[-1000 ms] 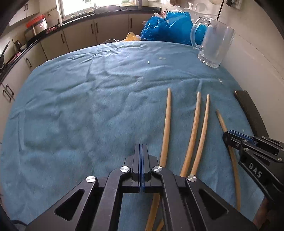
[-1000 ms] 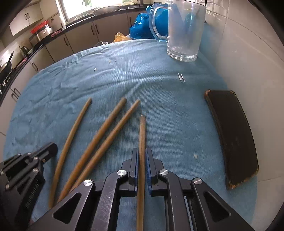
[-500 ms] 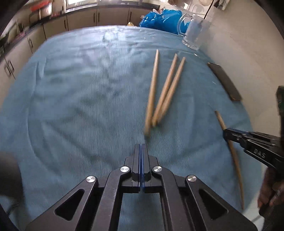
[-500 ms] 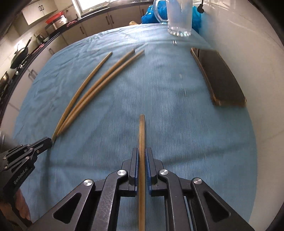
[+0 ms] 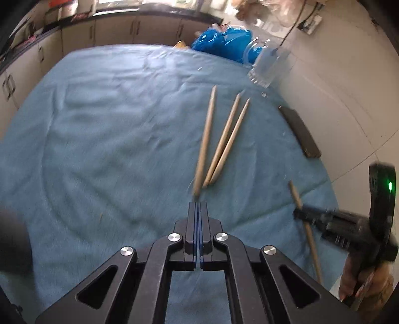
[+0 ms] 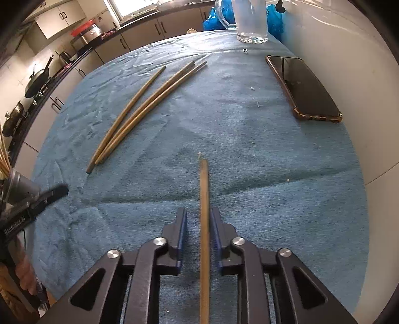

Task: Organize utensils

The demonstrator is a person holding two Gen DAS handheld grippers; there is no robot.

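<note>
Change since half a second ago: right gripper (image 6: 198,231) jaws, then pinching the single chopstick (image 6: 204,224), now stand spread, with the stick loose in the gap close to the right-hand jaw; the left gripper's view has pulled back a little from the group of three.
Right gripper: jaws apart, a clear gap on the left side of the single chopstick; whether the stick touches the right jaw cannot be told.
Left gripper (image 5: 197,224): jaws pressed together, nothing between them, held above the blue cloth (image 5: 104,139) just short of the near ends of the three chopsticks (image 5: 219,142).
Single chopstick: runs straight out between the right jaws, its tip over the cloth, well apart from the other three.
Three chopsticks: lying on the cloth, near ends bunched, far ends fanned toward the glass mug (image 6: 251,22); two lie close together, one slightly apart on the left.
Glass mug: upright at the far edge of the surface, by the wall, in front of a blue plastic bag (image 5: 222,42).
Phone (image 6: 304,87): flat on the cloth along the wall side, screen dark.
Left side of the right wrist view: a grey holder (image 6: 17,187) with pale sticks in it, partly cut off.
</note>
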